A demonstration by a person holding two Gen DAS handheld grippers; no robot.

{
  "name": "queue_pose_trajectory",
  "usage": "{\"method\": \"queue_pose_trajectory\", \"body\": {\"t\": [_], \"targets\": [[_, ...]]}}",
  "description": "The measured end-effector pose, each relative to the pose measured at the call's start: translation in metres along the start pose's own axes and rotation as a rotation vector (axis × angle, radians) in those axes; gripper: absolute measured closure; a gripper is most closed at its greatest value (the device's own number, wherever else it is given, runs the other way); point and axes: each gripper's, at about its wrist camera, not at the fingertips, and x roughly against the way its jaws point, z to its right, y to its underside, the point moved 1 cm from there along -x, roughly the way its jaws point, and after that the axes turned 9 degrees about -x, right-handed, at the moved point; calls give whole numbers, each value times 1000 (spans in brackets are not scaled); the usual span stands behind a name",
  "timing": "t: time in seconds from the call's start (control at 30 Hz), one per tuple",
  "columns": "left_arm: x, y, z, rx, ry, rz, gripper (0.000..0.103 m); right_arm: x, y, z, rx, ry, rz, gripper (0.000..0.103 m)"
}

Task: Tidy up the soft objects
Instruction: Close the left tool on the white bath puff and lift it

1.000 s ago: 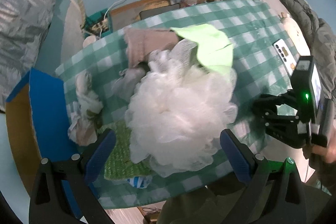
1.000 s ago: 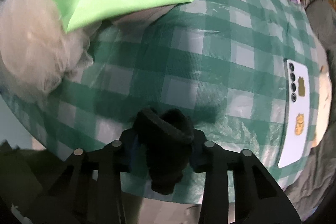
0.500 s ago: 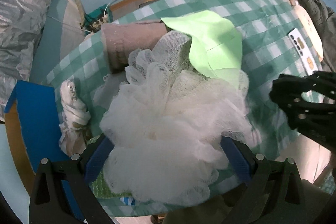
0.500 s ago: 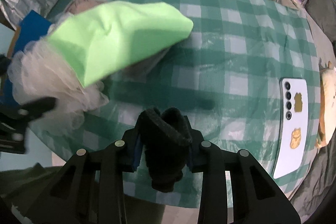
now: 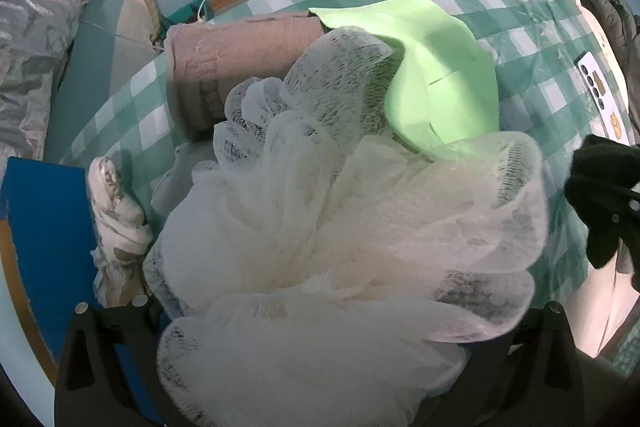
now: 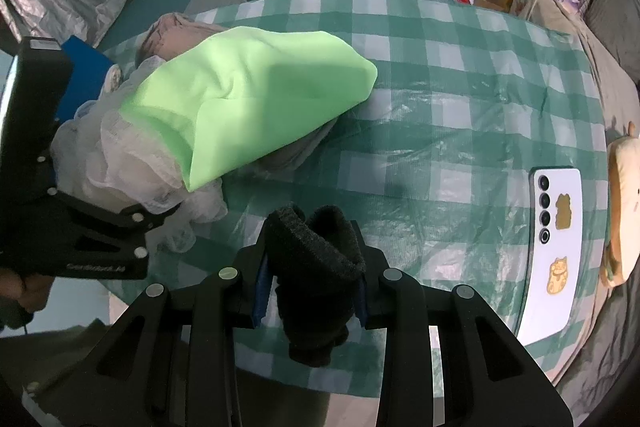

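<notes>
Mesh bath pouf (image 5: 340, 247), left wrist view: fills the frame, bulging between the left gripper (image 5: 316, 343) fingers, so this gripper is closed on it (pads buried in the netting, contact itself not visible). Past the pouf, farther along the worktop (image 5: 532, 39): rolled beige towel (image 5: 236, 67) lying crosswise, green cloth (image 5: 436, 75) draped on it, knotted white rag (image 5: 116, 223) off to the left by the blue box (image 5: 40, 247). Right edge of frame: the black sock (image 5: 600, 203) in the other gripper, near, level with the pouf.

Right wrist view: right gripper (image 6: 310, 267) is clamped on the black sock, folded, cuff up, its long axis running along the fingers. The pile (green cloth (image 6: 248, 103) over towel, pouf (image 6: 120, 167) in front) lies ahead-left; left gripper body sits hard left, touching the pouf. Phone (image 6: 554, 247) well right, apart from everything soft.

Judgement: sock goes left-forward to join the pile; left gripper is the nearer one.
</notes>
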Motion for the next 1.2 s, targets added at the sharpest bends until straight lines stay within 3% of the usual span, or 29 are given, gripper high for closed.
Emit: {"method": "queue_pose_trajectory", "body": {"t": [0.17, 0.43, 0.53, 1.2], "targets": [[-4, 1, 1, -14, -5, 7, 2, 5, 3, -1, -14, 0, 10, 71], [9, 11, -3, -7, -1, 55, 34, 12, 10, -4, -40, 3, 23, 71], [20, 14, -4, 3, 15, 84, 41, 14, 13, -7, -46, 2, 28, 71], [88, 51, -31, 55, 88, 243, 53, 46, 13, -25, -82, -17, 99, 71]]}}
